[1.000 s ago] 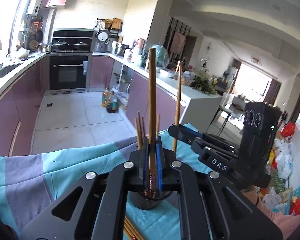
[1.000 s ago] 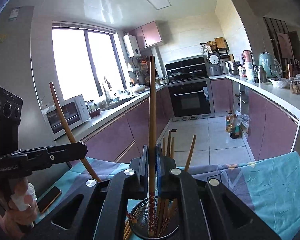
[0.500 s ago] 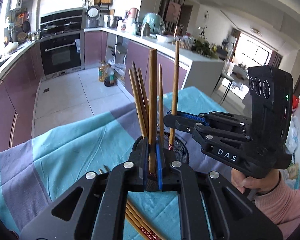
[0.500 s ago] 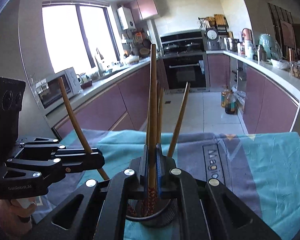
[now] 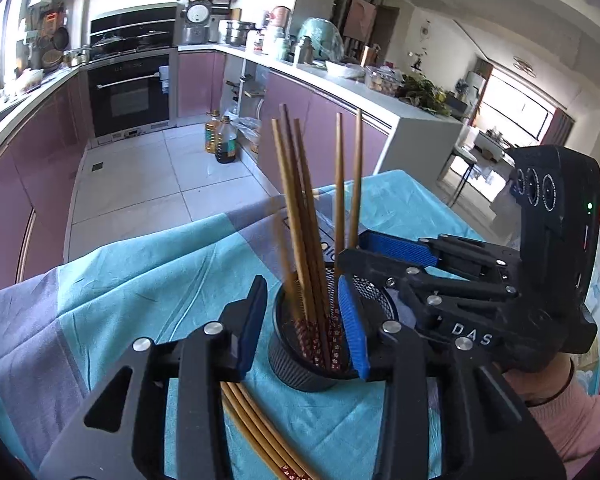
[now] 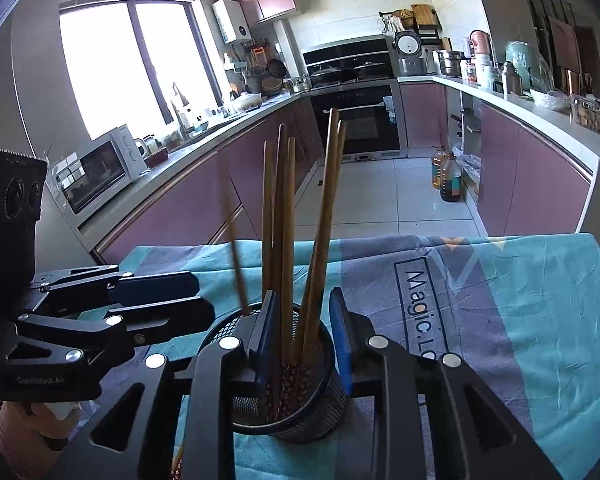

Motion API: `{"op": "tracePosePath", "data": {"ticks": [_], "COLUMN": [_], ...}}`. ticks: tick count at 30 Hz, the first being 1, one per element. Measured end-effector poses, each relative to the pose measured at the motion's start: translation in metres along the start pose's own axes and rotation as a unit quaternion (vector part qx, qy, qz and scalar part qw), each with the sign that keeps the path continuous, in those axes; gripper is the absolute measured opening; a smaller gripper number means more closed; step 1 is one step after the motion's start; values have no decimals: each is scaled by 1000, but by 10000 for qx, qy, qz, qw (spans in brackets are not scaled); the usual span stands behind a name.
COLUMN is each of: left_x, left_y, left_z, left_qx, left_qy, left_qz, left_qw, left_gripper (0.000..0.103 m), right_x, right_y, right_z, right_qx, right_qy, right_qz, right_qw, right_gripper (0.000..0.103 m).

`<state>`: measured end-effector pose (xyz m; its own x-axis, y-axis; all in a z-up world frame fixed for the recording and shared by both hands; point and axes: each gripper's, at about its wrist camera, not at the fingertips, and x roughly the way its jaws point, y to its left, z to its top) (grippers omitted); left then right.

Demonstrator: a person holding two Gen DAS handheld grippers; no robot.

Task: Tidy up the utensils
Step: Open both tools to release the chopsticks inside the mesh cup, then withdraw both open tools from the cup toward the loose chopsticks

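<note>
A black mesh holder [image 5: 306, 356] stands on the blue-and-grey cloth, with several brown chopsticks [image 5: 300, 216] upright in it. It also shows in the right wrist view [image 6: 296, 404] with its chopsticks [image 6: 278, 216]. My left gripper [image 5: 303, 326] is open, its blue pads on either side of the holder's rim, nothing held. My right gripper [image 6: 302, 332] is open above the holder, empty. One chopstick [image 6: 234, 236] is blurred, dropping into the holder. The right gripper appears in the left wrist view [image 5: 384, 252], the left in the right wrist view [image 6: 180, 300].
More chopsticks [image 5: 260, 436] lie flat on the cloth [image 5: 140, 280] under my left gripper. The table edge falls to a tiled kitchen floor [image 5: 140, 184]. Purple cabinets and counters line both sides; oil bottles [image 6: 446, 176] stand on the floor.
Both grippers have opened and released their chopsticks into the holder. Both cameras have tilted down toward the table.
</note>
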<state>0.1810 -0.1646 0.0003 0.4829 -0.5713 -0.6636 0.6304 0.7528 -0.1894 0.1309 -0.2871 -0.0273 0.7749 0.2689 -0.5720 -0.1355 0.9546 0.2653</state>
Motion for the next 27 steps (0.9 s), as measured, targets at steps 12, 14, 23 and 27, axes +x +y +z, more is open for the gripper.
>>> {"op": "tracePosePath", "data": {"ticks": [12, 14, 23, 27], "left_x": [-31, -38, -58, -60], "left_y": [10, 11, 25, 31], "left_z": [-27, -36, -82, -103], "left_qx": [-188, -188, -311, -347], "left_qy": [-488, -555, -577, -466], "left_qz": [305, 397, 884, 1022], "left_qw": [9982, 9975, 9939, 9931], "left_gripper": [44, 46, 53, 56], "right_x": [-16, -25, -56, -53], "right_y": [12, 17, 49, 61], "right_z": [-5, -8, -37, -54], "right_qx": [-182, -262, -686, -818], "right_qy": [-174, -252, -258, -55], "right_qz": [136, 215, 752, 866], "right_qw": [9996, 9991, 9945, 9929], "right_gripper": [32, 36, 47, 47]}}
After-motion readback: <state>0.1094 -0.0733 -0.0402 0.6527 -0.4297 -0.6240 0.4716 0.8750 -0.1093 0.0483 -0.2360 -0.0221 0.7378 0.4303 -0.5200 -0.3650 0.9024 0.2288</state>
